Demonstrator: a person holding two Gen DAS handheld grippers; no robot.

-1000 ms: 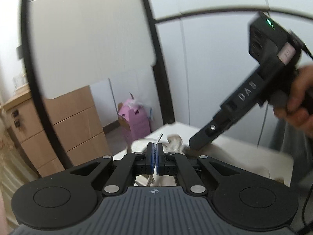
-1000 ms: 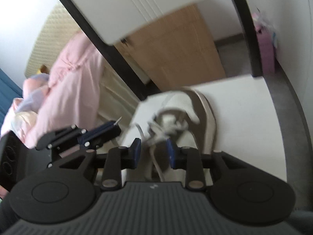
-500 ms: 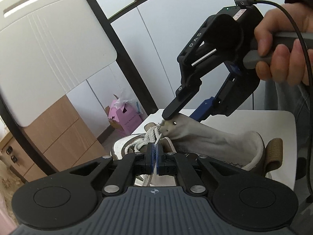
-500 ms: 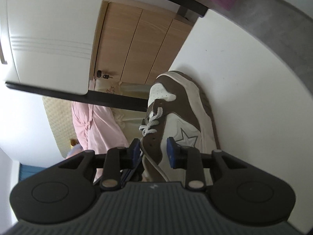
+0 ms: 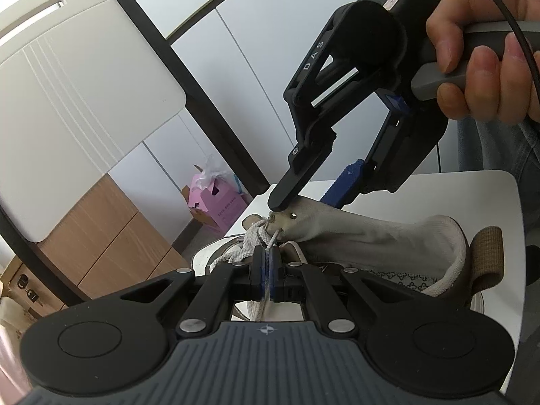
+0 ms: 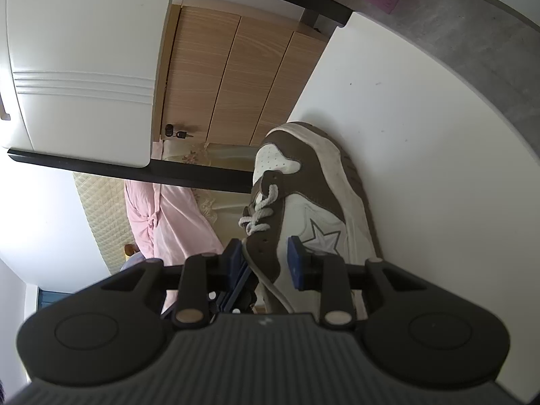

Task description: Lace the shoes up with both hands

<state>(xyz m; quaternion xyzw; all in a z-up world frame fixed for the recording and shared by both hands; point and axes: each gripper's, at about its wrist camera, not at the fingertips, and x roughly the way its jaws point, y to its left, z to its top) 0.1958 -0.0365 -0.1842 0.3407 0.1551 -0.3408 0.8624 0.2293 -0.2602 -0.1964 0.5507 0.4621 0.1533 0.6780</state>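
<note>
Scene: While the left hand-held gripper (image 5: 269, 265) is pinching the thin lace tip (image 5: 273, 240), the shoe (image 6: 314, 209) is lying on its side on the white tabletop (image 6: 422, 135)
Left grip: its blue pads are sitting nearly closed on the tip, just below the upper eyelets (image 5: 293, 215)
Right grip: the right hand-held gripper (image 6: 265, 258) is standing wide, its two pads straddling the brown eyelet flap (image 6: 266, 239) without squeezing it, as far as I can tell
Lacing so far: white lace (image 6: 261, 209) is crossing the lower eyelets toward the toe; the holes nearer the collar are looking bare
Doing it well: I'd judge the tip is wanting a straight line into the hole, with the flap braced so it isn't folding away
Risk: the tip is looking frayed, so it may be catching on the rim
Pose: the person's hand (image 5: 486, 57) is gripping the right handle high, angling that tool steeply down onto the flap; the left tool is reaching in low and level from the heel side
</note>
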